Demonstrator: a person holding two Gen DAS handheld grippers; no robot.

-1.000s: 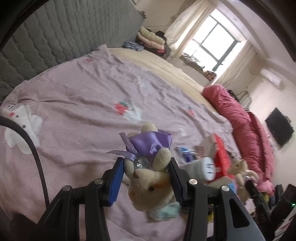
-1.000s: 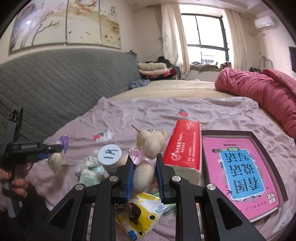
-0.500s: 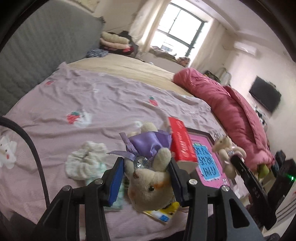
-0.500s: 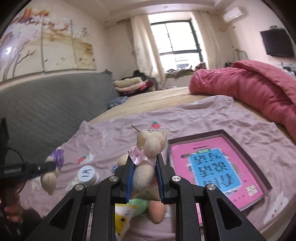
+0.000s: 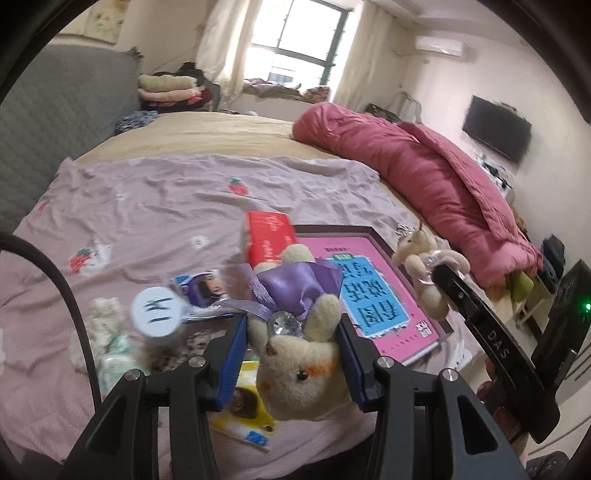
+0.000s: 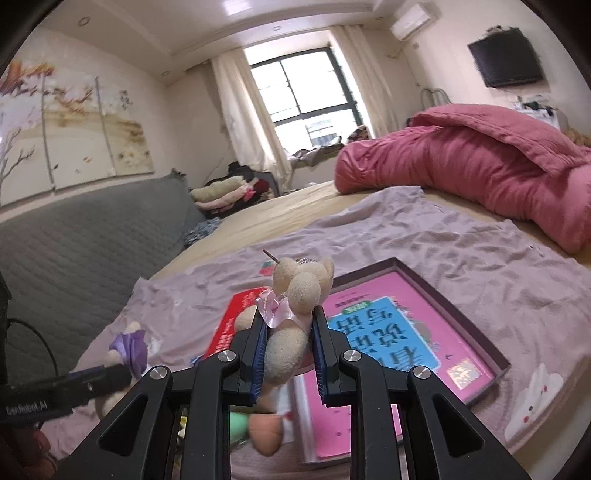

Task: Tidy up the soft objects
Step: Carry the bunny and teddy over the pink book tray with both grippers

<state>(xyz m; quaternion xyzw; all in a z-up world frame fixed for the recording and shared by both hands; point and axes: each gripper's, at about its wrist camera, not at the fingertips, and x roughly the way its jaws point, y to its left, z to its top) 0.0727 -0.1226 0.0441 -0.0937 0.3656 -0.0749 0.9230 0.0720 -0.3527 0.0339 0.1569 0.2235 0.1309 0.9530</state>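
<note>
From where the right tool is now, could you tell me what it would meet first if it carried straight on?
Probably the pink book in its dark tray on the bed, just beyond the plush toy held by the right tool; depth is hard to judge.

We are in a home bedroom. A wide bed [image 5: 207, 140] fills it, spread with a lilac sheet [image 5: 147, 206] and a bunched pink quilt [image 6: 480, 162]. Behind it we see a grey padded headboard [image 6: 74, 251] under a painted wall panel [image 6: 66, 122]. A curtained window [image 6: 306, 92], a wall television [image 6: 506, 57], an air conditioner [image 6: 413, 18] and folded clothes [image 5: 166, 88] complete it.
</note>
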